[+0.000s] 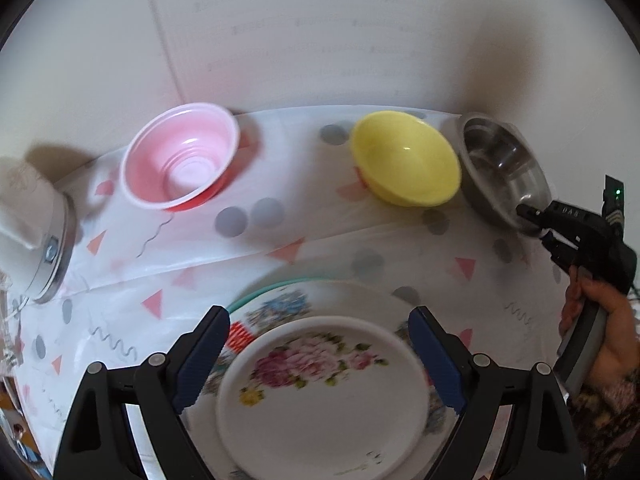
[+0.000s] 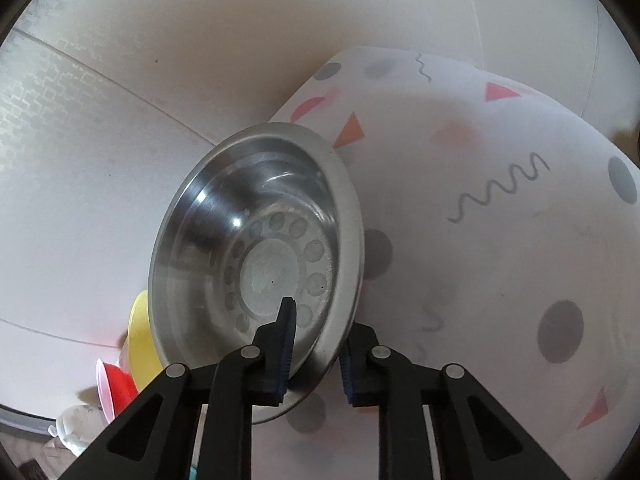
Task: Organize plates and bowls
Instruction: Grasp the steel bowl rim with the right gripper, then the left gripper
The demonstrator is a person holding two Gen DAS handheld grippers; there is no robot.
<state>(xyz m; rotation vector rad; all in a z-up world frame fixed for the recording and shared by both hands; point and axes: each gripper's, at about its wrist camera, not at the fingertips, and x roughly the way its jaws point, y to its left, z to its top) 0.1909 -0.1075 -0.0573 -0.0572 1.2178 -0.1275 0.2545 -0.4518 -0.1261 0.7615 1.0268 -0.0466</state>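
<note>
My left gripper (image 1: 319,322) is open above a small floral plate (image 1: 320,396) that lies on a larger floral plate (image 1: 352,296) with a teal rim. Farther back stand a pink bowl (image 1: 182,156), a yellow bowl (image 1: 406,158) and a steel bowl (image 1: 500,168) in a row. My right gripper (image 2: 318,338) straddles the steel bowl's (image 2: 256,248) near rim, one finger inside and one outside. Its jaws stand slightly apart around the rim. The yellow bowl (image 2: 140,344) and pink bowl (image 2: 114,392) show behind it.
The table (image 1: 280,232) has a white patterned cloth and sits against a white wall. A metal-based object (image 1: 44,248) wrapped in white stands at the left edge. The right gripper's body and the hand (image 1: 592,320) holding it are at the right.
</note>
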